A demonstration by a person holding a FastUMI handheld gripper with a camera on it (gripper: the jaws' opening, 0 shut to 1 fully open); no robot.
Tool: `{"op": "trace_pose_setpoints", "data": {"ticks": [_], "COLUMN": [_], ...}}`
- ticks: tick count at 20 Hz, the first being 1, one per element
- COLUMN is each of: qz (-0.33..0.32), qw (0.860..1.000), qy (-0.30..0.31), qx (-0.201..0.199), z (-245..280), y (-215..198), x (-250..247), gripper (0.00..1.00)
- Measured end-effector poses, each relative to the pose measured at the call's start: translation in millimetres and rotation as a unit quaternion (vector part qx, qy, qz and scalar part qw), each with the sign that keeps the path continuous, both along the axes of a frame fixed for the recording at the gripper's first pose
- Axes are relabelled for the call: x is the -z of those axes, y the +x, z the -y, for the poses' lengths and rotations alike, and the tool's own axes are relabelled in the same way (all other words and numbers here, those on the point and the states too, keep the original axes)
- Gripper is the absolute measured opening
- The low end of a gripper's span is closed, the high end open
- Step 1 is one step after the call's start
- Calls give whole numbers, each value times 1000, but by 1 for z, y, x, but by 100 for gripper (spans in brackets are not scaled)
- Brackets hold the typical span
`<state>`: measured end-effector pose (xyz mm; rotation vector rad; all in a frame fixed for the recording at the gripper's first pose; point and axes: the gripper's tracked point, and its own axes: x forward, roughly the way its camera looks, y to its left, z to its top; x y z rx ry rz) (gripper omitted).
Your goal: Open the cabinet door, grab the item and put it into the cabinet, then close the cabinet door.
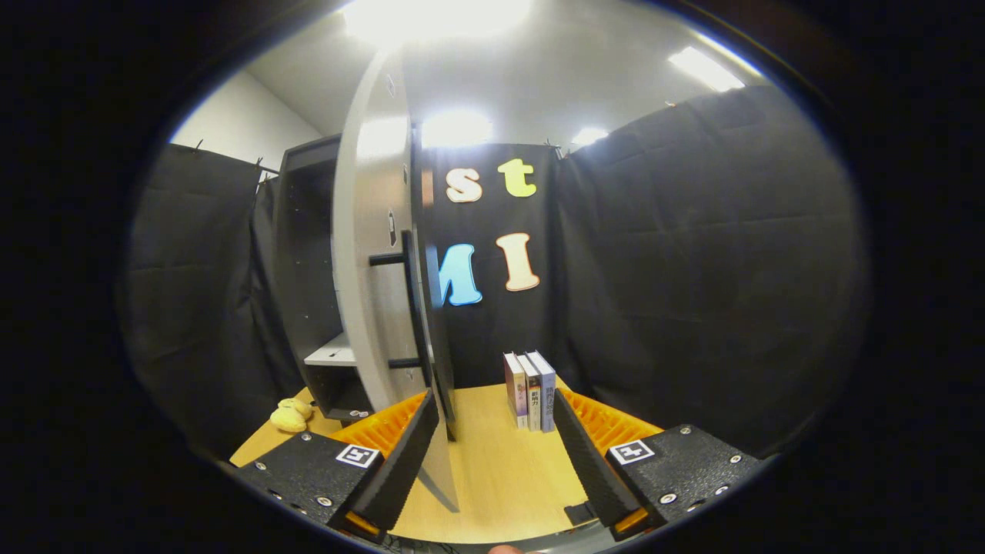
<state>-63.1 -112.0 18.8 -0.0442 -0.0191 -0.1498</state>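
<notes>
The dark cabinet [304,254] stands on the wooden table [500,469], left of my fingers. Its grey door [377,254] is swung out toward me and I see it nearly edge-on, with a black bar handle [416,304] on its right face. The door's lower edge runs down just inside my left finger [408,450]. My gripper [494,404] is open, and no finger presses on the door or handle. Three books [529,388] stand upright just ahead, between the fingertips. A small yellow soft toy [291,415] lies on the table at the cabinet's foot, left of the fingers.
Inside the cabinet a pale shelf [331,354] shows, with dark space above it. Black cloth walls [692,269] close the booth behind and to the right. Bare table top lies between the fingers up to the books.
</notes>
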Motion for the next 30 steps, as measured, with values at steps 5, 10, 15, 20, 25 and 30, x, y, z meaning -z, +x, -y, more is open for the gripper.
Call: {"op": "trace_pose_setpoints", "data": {"ticks": [5, 10, 15, 20, 25, 30], "qz": [-8, 1, 5, 3, 7, 14], "qw": [997, 996, 998, 998, 998, 997], "qy": [3, 4, 4, 3, -1, 5], "qx": [-71, -91, -68, -63, -61, -74], "z": [-5, -11, -22, -66, -138, -209], "y": [50, 53, 48, 45, 49, 66], "x": [-5, -6, -7, -1, 7, 14], "gripper": [93, 92, 91, 91, 91, 91]}}
